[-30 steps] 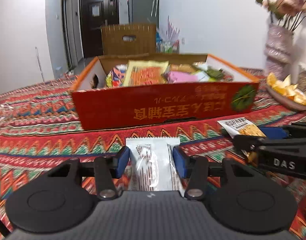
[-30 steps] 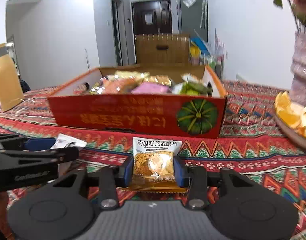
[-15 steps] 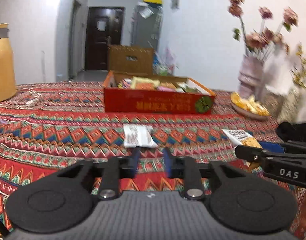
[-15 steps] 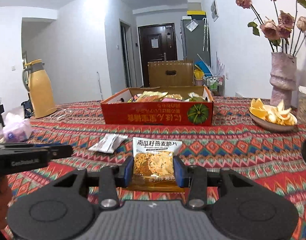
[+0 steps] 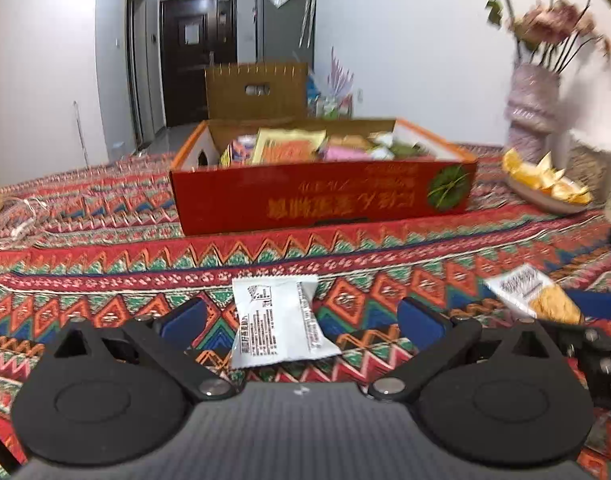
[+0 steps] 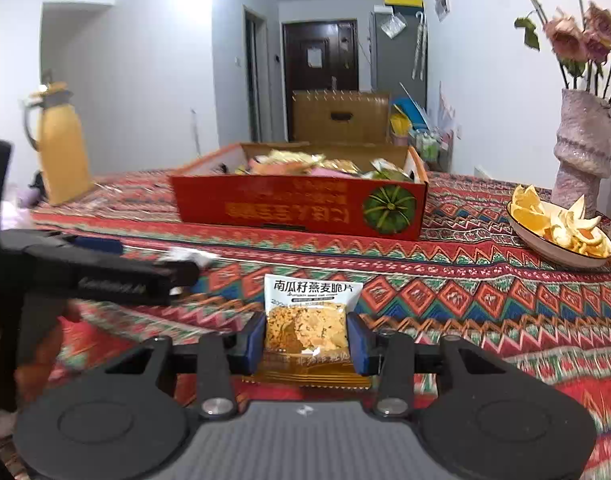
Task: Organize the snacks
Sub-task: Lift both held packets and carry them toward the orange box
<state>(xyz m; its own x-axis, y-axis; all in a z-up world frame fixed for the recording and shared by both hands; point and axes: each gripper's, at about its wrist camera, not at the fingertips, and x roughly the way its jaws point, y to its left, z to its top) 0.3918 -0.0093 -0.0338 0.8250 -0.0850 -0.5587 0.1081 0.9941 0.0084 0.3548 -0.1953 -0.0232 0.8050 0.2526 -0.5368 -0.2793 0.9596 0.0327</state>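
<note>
While the left claw (image 5: 301, 320) is opening around a white snack packet (image 5: 279, 322) untouched on the desk (image 5: 105, 248), an oat crisp packet (image 6: 307, 326) is clamped by the right claw (image 6: 307, 338).

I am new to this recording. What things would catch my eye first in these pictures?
First, the red cardboard box full of snack packets, at the table's middle on the bright zigzag tablecloth. Nearer, the right gripper holds an orange oat-crisp packet, while the left gripper's jaws are opening around a white snack packet lying on the cloth.
</note>
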